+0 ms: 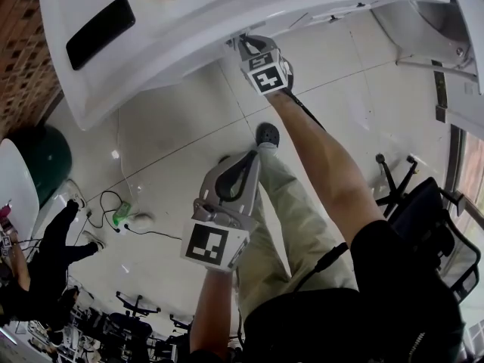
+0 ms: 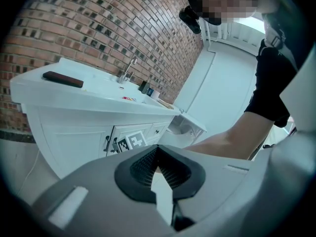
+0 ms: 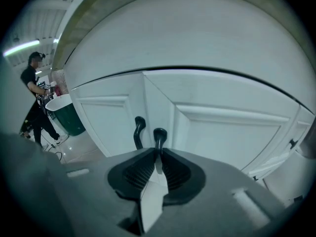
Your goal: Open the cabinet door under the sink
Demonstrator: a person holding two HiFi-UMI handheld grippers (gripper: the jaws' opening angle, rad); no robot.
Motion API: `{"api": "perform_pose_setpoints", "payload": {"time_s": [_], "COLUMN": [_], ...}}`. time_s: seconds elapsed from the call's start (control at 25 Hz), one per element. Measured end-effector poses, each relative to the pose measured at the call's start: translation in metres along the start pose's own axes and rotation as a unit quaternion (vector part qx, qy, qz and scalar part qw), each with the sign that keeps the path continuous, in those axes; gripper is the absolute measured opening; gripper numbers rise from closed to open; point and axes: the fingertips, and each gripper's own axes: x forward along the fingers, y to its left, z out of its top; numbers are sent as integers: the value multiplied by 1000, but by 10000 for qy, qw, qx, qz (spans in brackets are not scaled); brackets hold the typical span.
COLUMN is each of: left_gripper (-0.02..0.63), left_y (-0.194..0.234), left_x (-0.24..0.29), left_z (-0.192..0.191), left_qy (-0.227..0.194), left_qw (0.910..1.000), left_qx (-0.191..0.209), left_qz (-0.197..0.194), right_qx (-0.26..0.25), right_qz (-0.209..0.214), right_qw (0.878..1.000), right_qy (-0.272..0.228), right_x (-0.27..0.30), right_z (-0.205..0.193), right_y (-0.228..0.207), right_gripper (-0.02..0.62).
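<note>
The right gripper (image 3: pixel 158 153) clenches its jaws on 1 curved black metal handle (image 3: pixel 159 135) of the white panelled cabinet door (image 3: pixel 232 132) beneath the white sink surface (image 1: pixel 227 6). The left gripper (image 2: pixel 157 149) hangs back, jaws pressed together on nothing.

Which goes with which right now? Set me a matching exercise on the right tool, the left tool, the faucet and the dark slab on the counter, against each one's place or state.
Things:
1. right tool
2. left tool
3. faucet
4. dark slab

Places or states:
A. lying flat on the countertop
B. standing in front of the brick wall
C. shut with nothing in it, back from the cabinet
D. shut on a black door handle

Pairs: 1-D, 2-C, 3-B, 4-A
</note>
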Motion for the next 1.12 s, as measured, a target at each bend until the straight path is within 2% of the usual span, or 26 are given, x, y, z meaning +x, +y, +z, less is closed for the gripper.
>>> {"api": "perform_pose_setpoints", "payload": {"time_s": [0.28,0.52,1.12], "left_gripper": [14,14,14], "left_y": [-15,-30,-62], "left_x": [-6,-9,-4], "left_z": [-3,-11,-29], "left_qy": [-1,173,480], "left_qw": [9999,9992,9950], "left_qx": [79,215,423], "left_qz": [-122,-290,-763], "right_qx": [-43,45,219], "right_qz": [40,62,14], "right_qw": [10000,10000,9998], "right_qy": [-16,-43,7], "right_x": [-28,-47,-76], "right_z": [-27,-48,-72], "right_y": [4,5,-2], "right_gripper": [31,31,32]}}
